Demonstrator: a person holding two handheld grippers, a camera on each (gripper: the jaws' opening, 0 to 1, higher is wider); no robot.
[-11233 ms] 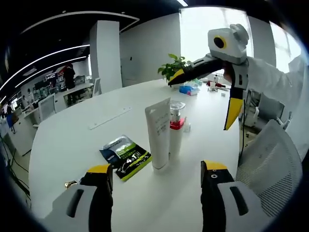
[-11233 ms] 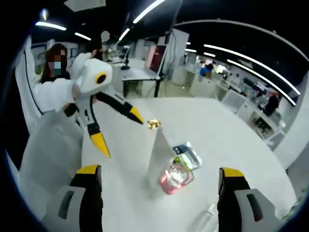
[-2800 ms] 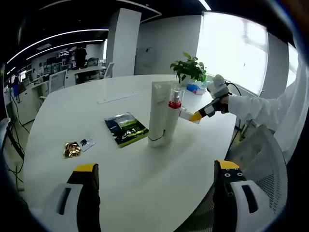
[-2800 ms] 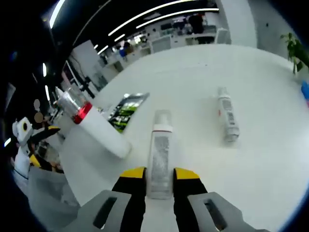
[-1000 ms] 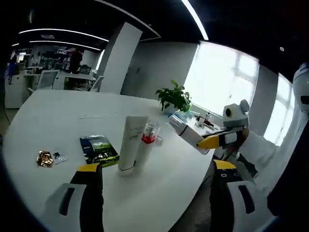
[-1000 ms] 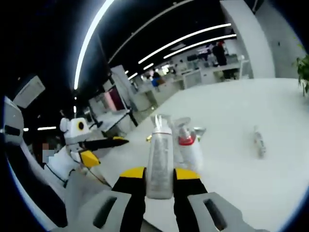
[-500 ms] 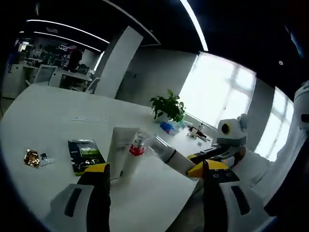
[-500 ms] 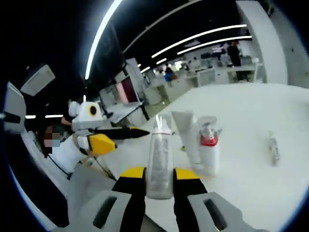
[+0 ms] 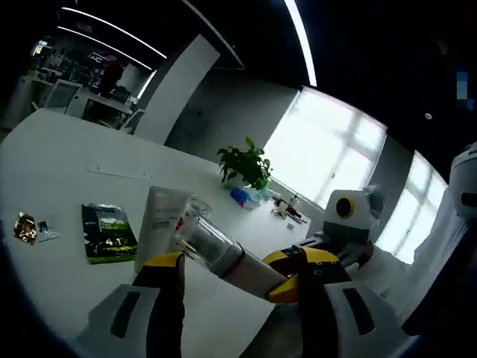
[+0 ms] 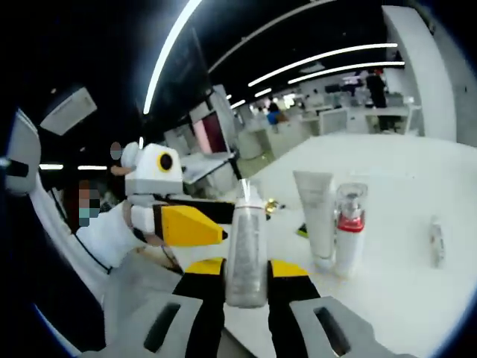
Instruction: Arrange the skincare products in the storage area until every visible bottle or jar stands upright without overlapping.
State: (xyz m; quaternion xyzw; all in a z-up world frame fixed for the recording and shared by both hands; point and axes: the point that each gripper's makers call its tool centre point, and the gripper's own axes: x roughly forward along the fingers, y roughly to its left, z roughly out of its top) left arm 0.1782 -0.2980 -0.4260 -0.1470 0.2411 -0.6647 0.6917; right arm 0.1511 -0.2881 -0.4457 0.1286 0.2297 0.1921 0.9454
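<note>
We count four products. Our right gripper (image 10: 245, 277) clamps one clear pump bottle (image 10: 246, 250), held up above the white table (image 10: 387, 291) with its pump end forward. One white tube (image 10: 314, 214) and one red-collared bottle (image 10: 349, 227) stand upright, touching. One small bottle (image 10: 437, 241) lies flat. Our left gripper (image 9: 242, 277) hangs open, holding nothing.
</note>
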